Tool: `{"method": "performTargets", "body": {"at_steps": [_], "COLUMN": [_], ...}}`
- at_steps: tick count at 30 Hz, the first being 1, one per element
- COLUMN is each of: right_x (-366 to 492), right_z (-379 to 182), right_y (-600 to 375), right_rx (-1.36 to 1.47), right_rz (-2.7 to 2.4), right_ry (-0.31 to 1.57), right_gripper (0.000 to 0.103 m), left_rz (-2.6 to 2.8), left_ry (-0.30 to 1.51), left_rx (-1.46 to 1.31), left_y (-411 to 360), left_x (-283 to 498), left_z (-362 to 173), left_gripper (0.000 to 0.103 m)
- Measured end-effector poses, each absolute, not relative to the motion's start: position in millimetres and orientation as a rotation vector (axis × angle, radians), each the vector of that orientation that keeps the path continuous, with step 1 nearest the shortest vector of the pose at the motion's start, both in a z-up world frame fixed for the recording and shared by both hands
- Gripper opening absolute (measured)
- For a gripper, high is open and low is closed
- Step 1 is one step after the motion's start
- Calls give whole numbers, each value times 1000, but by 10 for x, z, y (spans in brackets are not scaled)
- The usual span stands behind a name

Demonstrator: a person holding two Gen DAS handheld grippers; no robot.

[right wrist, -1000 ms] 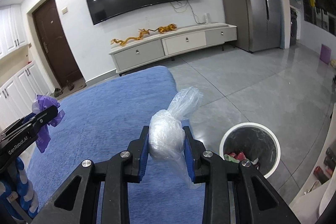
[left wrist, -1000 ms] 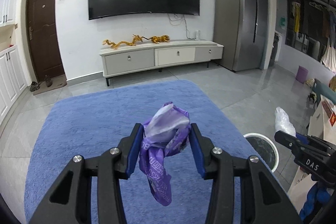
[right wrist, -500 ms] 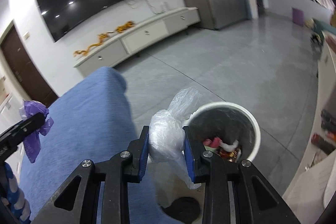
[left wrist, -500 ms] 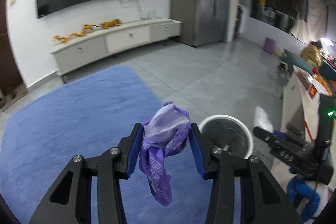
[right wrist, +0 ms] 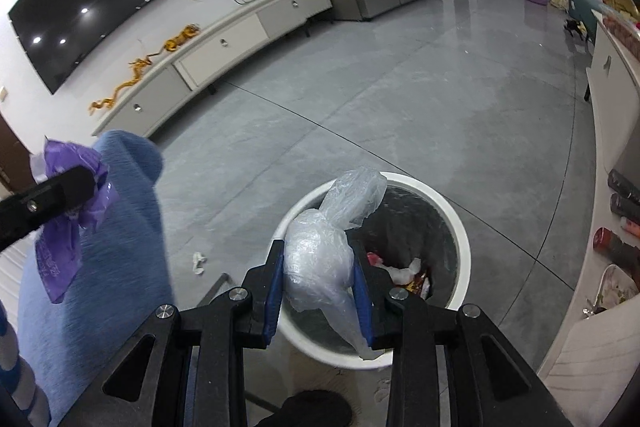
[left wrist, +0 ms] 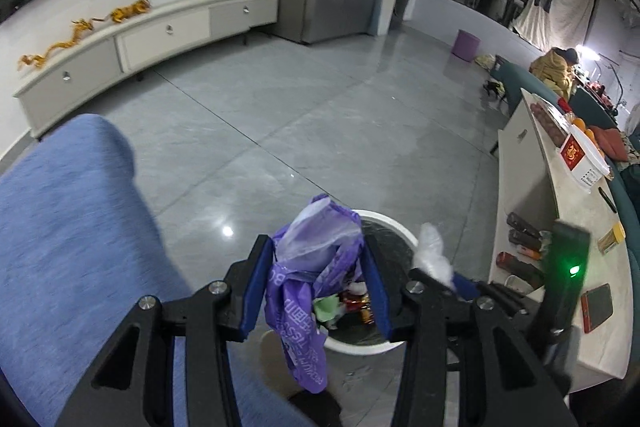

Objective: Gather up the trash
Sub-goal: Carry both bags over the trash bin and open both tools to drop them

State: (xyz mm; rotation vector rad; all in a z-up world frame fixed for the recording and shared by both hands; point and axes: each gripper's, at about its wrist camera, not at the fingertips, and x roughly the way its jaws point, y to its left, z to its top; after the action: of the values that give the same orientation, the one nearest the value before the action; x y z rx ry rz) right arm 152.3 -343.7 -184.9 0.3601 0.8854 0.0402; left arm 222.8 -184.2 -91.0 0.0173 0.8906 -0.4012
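Beside the bin [right wrist: 456, 227] lies blue rug [right wrist: 100, 267] (paper scrap [right wrist: 198, 261] between).

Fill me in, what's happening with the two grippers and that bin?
A person is binning trash with two handheld grippers. The left gripper holds a crumpled purple plastic bag; the right gripper has a clear plastic bag between its pads, jaws opening. Both hang over the white trash bin, which already holds wrappers. Neither bag has dropped in yet.
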Motion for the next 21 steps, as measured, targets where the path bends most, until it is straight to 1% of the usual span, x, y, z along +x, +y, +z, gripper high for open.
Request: {"method": "performTargets", "body": {"at_steps": [4,5,6,7,8,9,12,17,21], "right_x": [1748,1772,1794,1819,1837,1861,1898,1793,1664], "right_z": [-2049,-2080,-2118,-2155,-2190,-2210,-2252,-2194,-2016], "right_y": [-3570,-3587,-3606,-3630,-3655,-3674,-3738,-3826,-3789], "right_rx": [370,370,370,369,370,371,374,387,365], "right_rz": [19,17,9,-2,-12,-16,-36,-71,-82], "right_ry": [923,929,937,945,952,956,969,973,961], "right_gripper": [30,32,37,40,45,49,53,54,54], "left_rz": [-430,-436,-446,-452,-451,-448,-454,-442,-414], "left_ry": [935,945,961,972,976,980,1000,992,944], "left_rx": [-25,-39,-59,-75,-81,-86,-99,-117,-124], "left_y": [-1985,-2025,-2053,-2086,-2118,-2146,-2223,-2238,-2136], "left_x": [2449,2505,2562,2610,2630,2665,2747,2753,2558], "left_z": [-1039,-1069,-1103,-1135,-1165,-1192,-1263,-1247,-1094], "left_gripper": [45,47,48,53,58,60,64,64,64]}}
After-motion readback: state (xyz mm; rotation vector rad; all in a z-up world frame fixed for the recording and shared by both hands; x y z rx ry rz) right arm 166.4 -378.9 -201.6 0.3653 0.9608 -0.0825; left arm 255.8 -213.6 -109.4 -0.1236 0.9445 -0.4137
